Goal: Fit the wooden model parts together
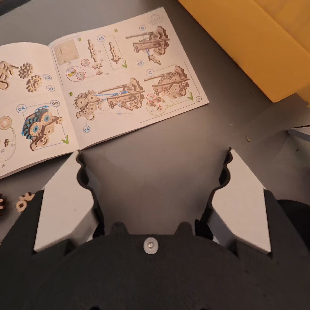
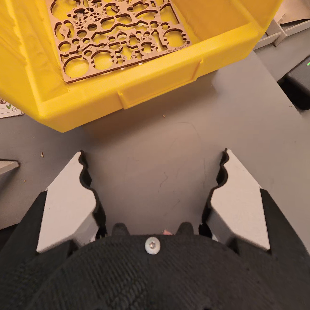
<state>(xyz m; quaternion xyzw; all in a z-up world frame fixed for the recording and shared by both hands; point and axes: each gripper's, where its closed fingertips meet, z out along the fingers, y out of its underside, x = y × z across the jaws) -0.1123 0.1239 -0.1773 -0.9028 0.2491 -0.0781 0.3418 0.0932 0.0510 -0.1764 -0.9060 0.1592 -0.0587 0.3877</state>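
Note:
My left gripper (image 1: pixel 154 151) is open and empty above the grey table, just in front of an open instruction booklet (image 1: pixel 100 87). A small pale wooden part (image 1: pixel 23 202) and a dark toothed wooden piece (image 1: pixel 1 203) lie at the far left edge, beside my left finger. My right gripper (image 2: pixel 153 151) is open and empty over bare table, in front of a yellow bin (image 2: pixel 134 94). A wooden sheet (image 2: pixel 117 38) with most parts punched out lies in the bin; a few small gear pieces remain in it.
The yellow bin also shows at the top right of the left wrist view (image 1: pixel 251 42). A corner of the booklet (image 2: pixel 8 109) shows left of the bin. A black device (image 2: pixel 298 83) sits at the right. Small wood chips (image 2: pixel 42 154) lie on the table.

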